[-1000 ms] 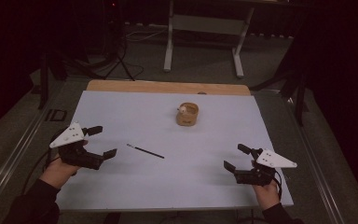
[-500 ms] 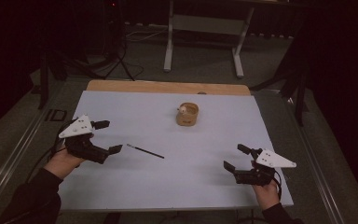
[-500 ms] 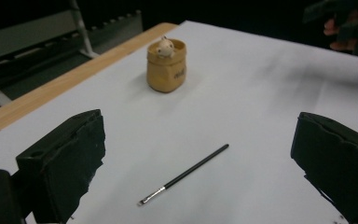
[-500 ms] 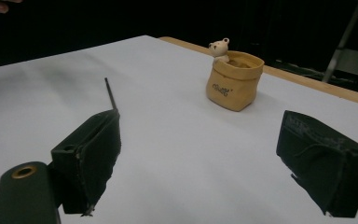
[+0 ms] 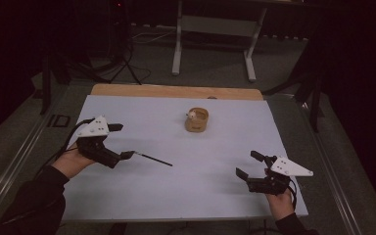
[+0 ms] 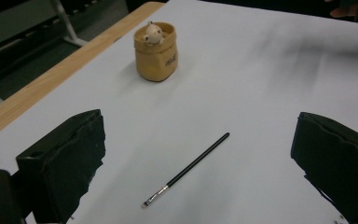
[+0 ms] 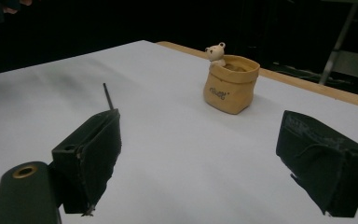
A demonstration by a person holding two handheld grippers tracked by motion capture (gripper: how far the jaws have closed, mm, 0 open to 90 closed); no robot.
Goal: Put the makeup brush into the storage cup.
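Over on the left of the tan pouch (image 5: 196,120), from the high view, the thin black brush (image 5: 152,159) lies flat on the white table (image 5: 215,196), bristle end just beside the left gripper (image 5: 122,155). The right gripper (image 5: 247,166) is way farther off, so the left hand is clearly the one to grab it.

Left gripper view: jaws wide apart, nothing held, brush (image 6: 186,170) right between them, running diagonally with its handle tip toward the pouch (image 6: 156,52).

Right gripper view: jaws spread wide and empty too, with the pouch (image 7: 230,84) ahead.
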